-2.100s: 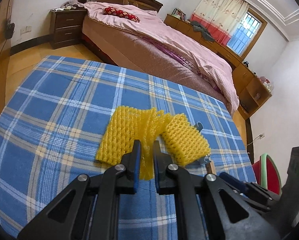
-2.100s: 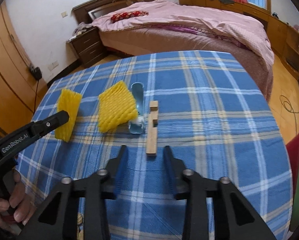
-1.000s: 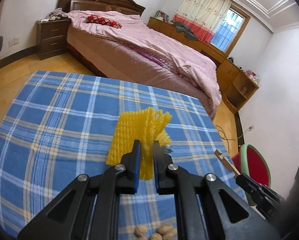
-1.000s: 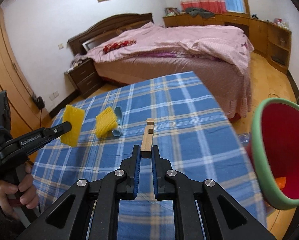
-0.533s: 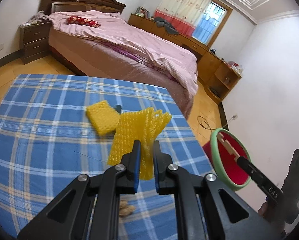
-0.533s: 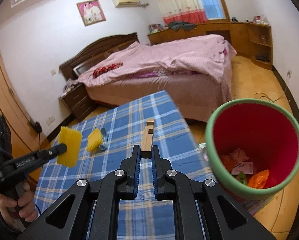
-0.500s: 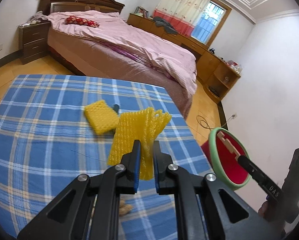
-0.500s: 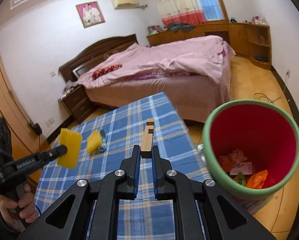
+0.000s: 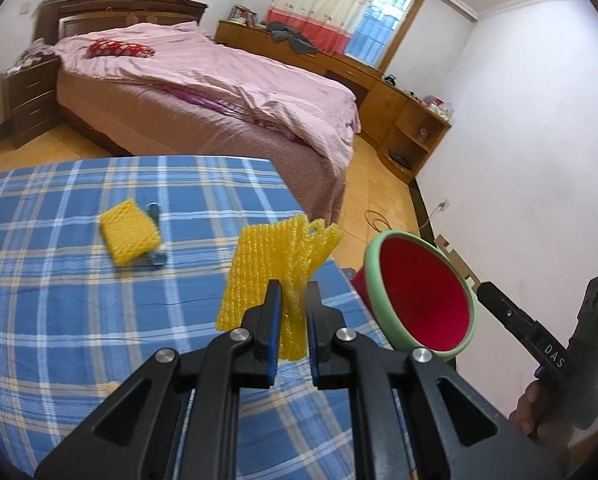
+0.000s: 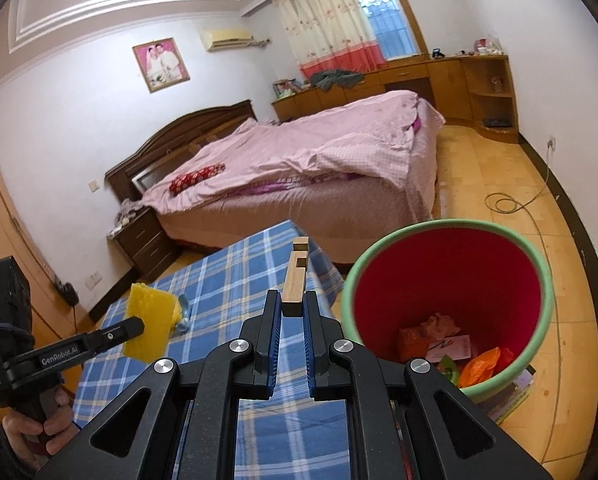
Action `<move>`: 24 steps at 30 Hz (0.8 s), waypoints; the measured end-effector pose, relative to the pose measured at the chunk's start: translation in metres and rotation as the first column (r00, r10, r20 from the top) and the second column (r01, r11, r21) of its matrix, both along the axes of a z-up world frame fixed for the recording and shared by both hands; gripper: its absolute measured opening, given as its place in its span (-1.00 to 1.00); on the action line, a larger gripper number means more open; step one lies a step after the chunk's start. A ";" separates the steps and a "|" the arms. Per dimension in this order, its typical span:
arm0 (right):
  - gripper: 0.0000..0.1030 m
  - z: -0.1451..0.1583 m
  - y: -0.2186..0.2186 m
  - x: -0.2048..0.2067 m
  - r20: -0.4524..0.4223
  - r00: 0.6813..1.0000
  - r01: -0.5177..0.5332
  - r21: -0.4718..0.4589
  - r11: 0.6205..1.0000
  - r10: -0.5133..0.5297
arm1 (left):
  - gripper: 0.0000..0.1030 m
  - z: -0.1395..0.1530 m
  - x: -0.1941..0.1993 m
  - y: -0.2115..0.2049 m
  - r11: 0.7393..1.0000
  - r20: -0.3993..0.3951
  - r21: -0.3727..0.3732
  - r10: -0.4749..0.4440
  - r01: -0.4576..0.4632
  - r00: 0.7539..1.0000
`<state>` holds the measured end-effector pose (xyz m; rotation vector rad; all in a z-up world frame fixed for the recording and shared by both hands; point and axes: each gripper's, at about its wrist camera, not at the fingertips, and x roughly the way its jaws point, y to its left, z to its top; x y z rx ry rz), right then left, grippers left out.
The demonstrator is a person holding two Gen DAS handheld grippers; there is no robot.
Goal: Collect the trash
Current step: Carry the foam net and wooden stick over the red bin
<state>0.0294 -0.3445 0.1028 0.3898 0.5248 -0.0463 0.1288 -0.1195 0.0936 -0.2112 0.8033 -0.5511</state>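
My left gripper (image 9: 290, 294) is shut on a yellow foam net (image 9: 275, 264), held in the air above the right end of the blue plaid table (image 9: 59, 280). The right gripper (image 10: 291, 304) is shut on a notched wooden stick (image 10: 296, 276) that points forward past the table's edge. A red bin with a green rim (image 10: 451, 292) stands on the floor just right of the stick, with wrappers at its bottom. In the left wrist view the same bin (image 9: 419, 300) sits right of the net. A second yellow foam net (image 9: 129, 230) lies on the table.
A blue object (image 9: 155, 236) peeks out from under the second net. A bed with pink covers (image 9: 219, 92) stands beyond the table. A cable (image 10: 511, 200) lies coiled on the wooden floor. A person's hand (image 10: 39, 428) grips the left tool's handle.
Both grippers have swung right toward the bin, each still shut on its piece. The bin now looms larger and closer in both views, and the table has slid left.
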 end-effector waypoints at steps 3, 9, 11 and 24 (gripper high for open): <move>-0.80 -0.001 -0.011 -0.005 0.005 1.000 0.025 0.011 1.000 -0.025 | -0.80 0.001 0.000 -0.015 1.000 -0.003 0.007 -0.031 0.031 1.000; -0.80 -0.006 -0.034 -0.015 0.007 0.997 0.074 0.031 0.997 -0.074 | -0.80 0.001 0.000 -0.053 0.993 0.002 0.035 -0.115 0.115 0.993; -0.80 -0.008 -0.043 -0.017 0.006 0.996 0.090 0.041 0.995 -0.090 | -0.80 -0.001 0.000 -0.067 0.989 0.004 0.047 -0.140 0.139 0.990; -0.80 -0.034 -0.096 -0.025 -0.050 0.980 0.196 0.085 0.977 -0.193 | -0.80 -0.020 0.004 -0.155 0.956 -0.004 0.104 -0.275 0.274 0.961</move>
